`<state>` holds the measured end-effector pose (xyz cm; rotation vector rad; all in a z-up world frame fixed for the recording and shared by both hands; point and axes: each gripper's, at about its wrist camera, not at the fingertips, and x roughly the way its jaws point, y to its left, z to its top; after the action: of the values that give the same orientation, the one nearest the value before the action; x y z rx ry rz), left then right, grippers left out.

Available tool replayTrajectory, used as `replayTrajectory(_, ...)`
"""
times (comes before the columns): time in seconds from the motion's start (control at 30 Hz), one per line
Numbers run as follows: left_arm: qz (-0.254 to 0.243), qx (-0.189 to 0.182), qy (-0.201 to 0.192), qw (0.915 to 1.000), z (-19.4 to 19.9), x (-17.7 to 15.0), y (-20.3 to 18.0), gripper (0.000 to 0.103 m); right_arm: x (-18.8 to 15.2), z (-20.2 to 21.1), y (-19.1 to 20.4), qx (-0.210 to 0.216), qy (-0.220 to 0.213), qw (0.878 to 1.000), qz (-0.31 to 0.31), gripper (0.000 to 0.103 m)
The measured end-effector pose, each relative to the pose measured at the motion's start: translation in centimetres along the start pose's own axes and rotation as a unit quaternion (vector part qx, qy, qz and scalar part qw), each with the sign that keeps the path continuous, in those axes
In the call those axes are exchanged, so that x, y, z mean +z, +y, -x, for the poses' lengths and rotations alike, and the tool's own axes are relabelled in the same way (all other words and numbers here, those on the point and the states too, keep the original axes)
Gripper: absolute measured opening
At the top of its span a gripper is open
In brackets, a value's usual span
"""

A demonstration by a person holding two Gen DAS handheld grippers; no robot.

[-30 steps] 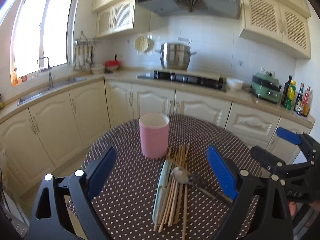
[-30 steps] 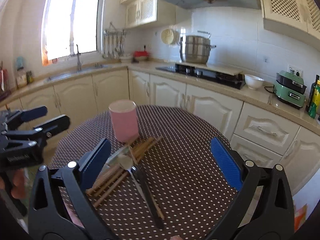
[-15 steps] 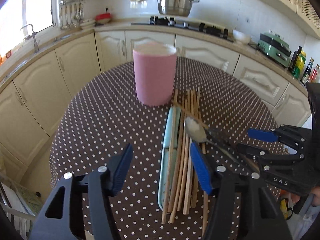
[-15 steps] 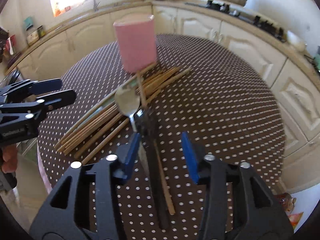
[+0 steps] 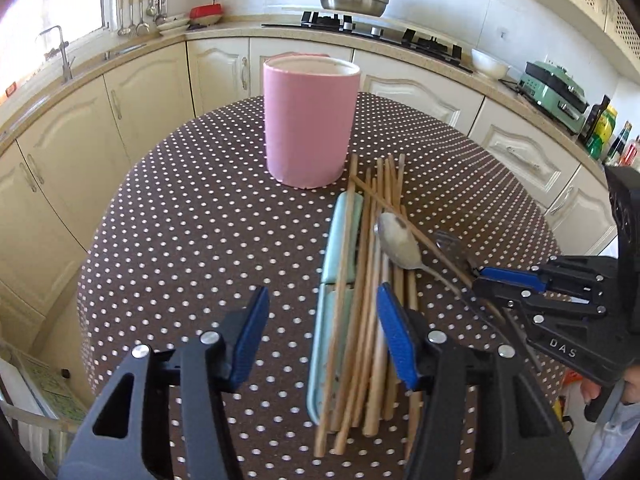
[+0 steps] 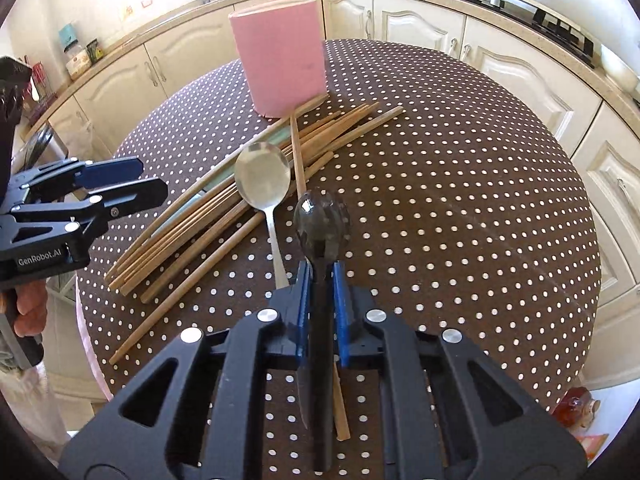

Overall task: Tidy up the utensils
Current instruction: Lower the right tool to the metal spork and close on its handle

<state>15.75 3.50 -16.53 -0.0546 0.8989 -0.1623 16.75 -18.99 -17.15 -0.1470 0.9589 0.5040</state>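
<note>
Utensils lie on the dotted worktop [image 5: 200, 220]: chopsticks [image 5: 372, 280] and a steel spoon [image 6: 262, 184] over a pale green tray [image 5: 332, 260]. Since a second ago both claws have dropped closer; the right claw [image 6: 320, 276] is closing, pinching the black spoon [image 6: 322, 220]. The left claw [image 5: 320, 336], formerly wider, hangs spread over the chopsticks. The pink holder's [image 5: 308, 120] inside is hidden.

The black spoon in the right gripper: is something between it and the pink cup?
Partly. The metal spoon and crossed chopsticks lie on the table between the black spoon and the pink cup; above them, nothing visible blocks the way.
</note>
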Motion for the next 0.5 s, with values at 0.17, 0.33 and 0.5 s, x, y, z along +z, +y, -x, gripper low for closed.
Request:
replayTrajectory(0.17, 0.022, -0.028, 0.014, 0.9992, -0.5, 0.4, -1.7, 0.055, -0.1, 0.6, -1.4, 0.001, -0.005, 1.0, -0.017, 0.012)
replayTrajectory(0.33, 0.055, -0.034, 0.051, 0.9966, -2.0, 1.1, -4.1, 0.041, -0.2, 1.0, -3.4, 0.005, -0.007, 0.999, -0.034, 0.012)
replayTrajectory(0.5, 0.097, -0.028, 0.087, 0.991, -4.0, 1.5, -5.3, 0.031, -0.7, 1.1, -4.6, 0.02, -0.006, 0.999, -0.046, 0.012)
